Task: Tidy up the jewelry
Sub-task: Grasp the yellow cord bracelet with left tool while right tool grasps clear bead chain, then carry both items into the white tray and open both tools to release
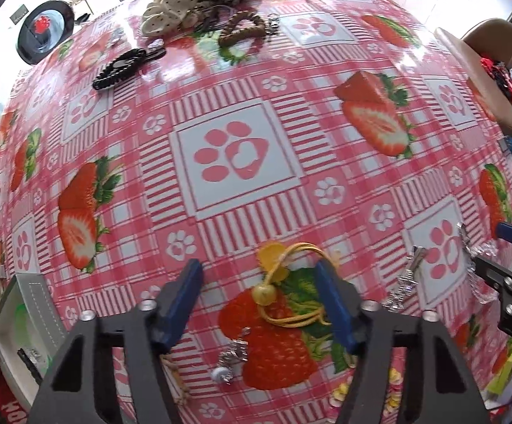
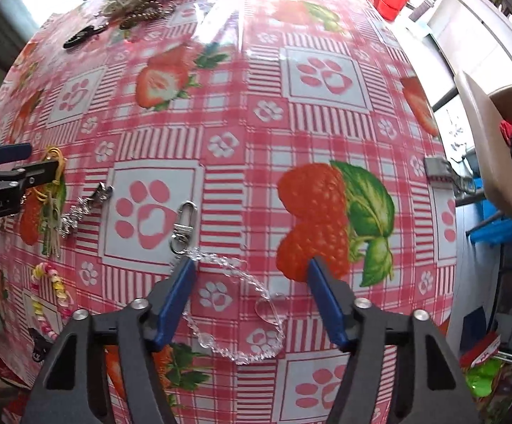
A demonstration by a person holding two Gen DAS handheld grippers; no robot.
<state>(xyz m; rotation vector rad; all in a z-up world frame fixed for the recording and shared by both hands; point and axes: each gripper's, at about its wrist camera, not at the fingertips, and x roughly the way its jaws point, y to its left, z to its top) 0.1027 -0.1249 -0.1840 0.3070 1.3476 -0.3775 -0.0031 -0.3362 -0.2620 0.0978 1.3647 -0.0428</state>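
My left gripper points down at the table, jaws open on either side of a yellow cord charm with a bead and a flower piece. The pads do not press on it. A small silver charm lies just below, and a silver tower keychain to the right. My right gripper is open over a clear crystal chain with a heart pendant and a silver clasp. Its left fingertip sits at the chain near the clasp.
A white jewelry box stands open at the near left. Far across the strawberry tablecloth lie a black claw clip, a brown heart clip and scrunchies. A pink and yellow bead strand lies near the left edge. A beige chair stands at the right.
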